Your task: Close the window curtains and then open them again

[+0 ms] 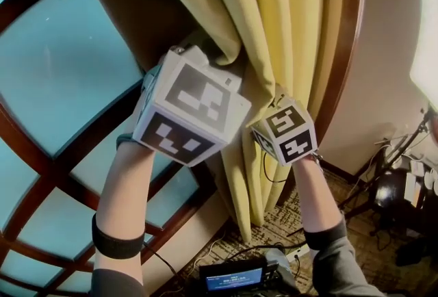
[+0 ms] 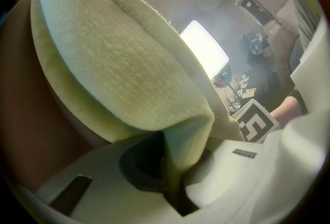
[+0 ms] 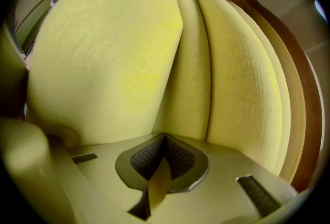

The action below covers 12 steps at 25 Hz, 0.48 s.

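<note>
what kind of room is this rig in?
Probably a hotel-style room set up for recording: heavy yellow curtain at a wood-framed window, patterned carpet, and a bright studio lamp on a stand.

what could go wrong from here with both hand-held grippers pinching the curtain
1. The right hand-held gripper pinches only a thin fold of the yellow curtain, so a pull might slip it free.
2. The left hand-held gripper clamps the same curtain close by; uneven pulls may strain the fabric.
3. Cables lie on the floor under the hem and might snag it.
</note>
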### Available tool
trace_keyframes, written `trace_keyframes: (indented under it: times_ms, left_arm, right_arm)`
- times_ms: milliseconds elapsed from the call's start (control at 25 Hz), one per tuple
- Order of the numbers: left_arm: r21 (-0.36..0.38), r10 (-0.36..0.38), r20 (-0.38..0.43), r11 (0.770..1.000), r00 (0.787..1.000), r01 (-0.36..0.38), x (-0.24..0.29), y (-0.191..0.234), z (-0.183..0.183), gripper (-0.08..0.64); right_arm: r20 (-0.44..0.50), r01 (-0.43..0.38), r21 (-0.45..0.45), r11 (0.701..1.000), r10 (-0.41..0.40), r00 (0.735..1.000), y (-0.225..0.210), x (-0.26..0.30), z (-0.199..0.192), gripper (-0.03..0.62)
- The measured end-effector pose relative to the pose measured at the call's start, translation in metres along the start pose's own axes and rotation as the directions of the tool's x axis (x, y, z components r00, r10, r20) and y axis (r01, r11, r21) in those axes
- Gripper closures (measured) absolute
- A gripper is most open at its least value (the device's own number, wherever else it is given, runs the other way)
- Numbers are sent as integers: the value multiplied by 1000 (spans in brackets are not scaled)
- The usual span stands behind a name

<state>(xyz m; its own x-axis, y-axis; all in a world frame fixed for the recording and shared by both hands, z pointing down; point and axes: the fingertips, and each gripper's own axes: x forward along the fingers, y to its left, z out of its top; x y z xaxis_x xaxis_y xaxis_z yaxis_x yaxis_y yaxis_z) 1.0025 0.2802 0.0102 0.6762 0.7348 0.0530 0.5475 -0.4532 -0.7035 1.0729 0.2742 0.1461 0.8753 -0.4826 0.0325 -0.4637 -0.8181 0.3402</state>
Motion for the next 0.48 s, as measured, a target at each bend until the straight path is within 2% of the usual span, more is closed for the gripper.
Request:
trace_keyframes:
  times_ms: [200,400,480]
  left_arm:
    - [-32,-10,-32,999,999,9,28,15,13,560]
    - [-46,-140,-122,990,983,136,85,-9,-11,560]
    - [-65,-160,-139,986,977,152,99,-9,-20,560]
  right_arm:
    - [-5,-71,-18,997,71,997,-20,11,12,578]
    - [-23,-58,-28,998,58,998,-52,18,-4,578]
    - [-25,-42,-11,999,42,999,-64,20,-9,580]
